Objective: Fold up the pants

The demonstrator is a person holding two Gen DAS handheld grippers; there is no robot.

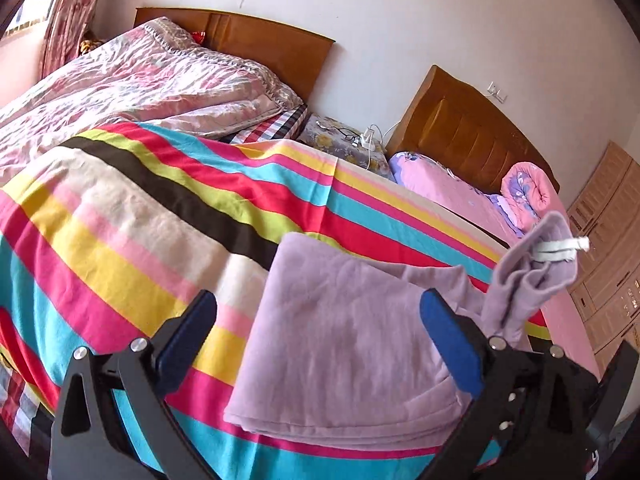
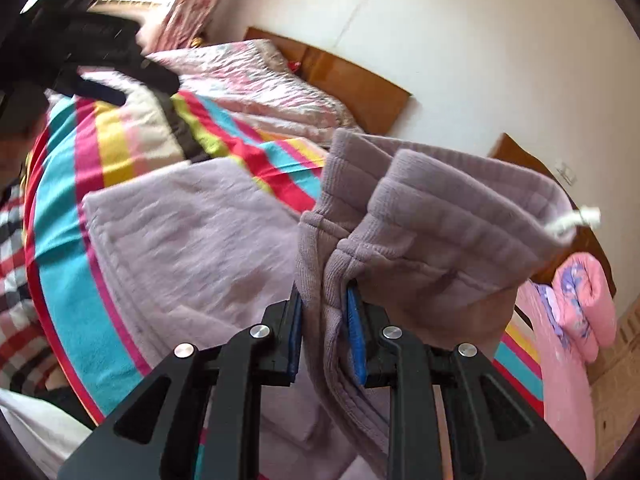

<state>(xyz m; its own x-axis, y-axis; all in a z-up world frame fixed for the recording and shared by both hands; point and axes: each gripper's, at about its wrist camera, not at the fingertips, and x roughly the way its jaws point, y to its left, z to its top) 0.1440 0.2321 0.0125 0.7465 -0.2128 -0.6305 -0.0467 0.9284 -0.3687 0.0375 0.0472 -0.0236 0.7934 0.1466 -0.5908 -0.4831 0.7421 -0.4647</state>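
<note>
**Clerk:** Left tool (image 1: 316, 344), left wrist view: fingers spread wide, nothing between them. Item beneath: pants (image 1: 344, 344), lilac fleece, lying partly folded on the striped blanket (image 1: 132, 216) that covers the bed. The waistband (image 1: 532, 276) is lifted off to the right, white drawstring (image 1: 560, 250) hanging from it.

**Onlooker:** And the other view?

**Clerk:** Right wrist view: right tool (image 2: 324, 334), blue pads pinching a bunched thickness of the ribbed waistband (image 2: 440, 224), held up above the bed. The rest of the pants (image 2: 188, 240) trail down onto the blanket. The left tool (image 2: 100, 68) shows blurred at upper left.

**Onlooker:** Handling?

**Clerk:** Soft, limp and light, I judge; not fragile and not slippery. The fabric will sag wherever it is unsupported. Best hold: the thick waistband edge or a hem, several layers together.

**Onlooker:** Markings?

**Clerk:** No brand, label or legible writing in either view.
</note>
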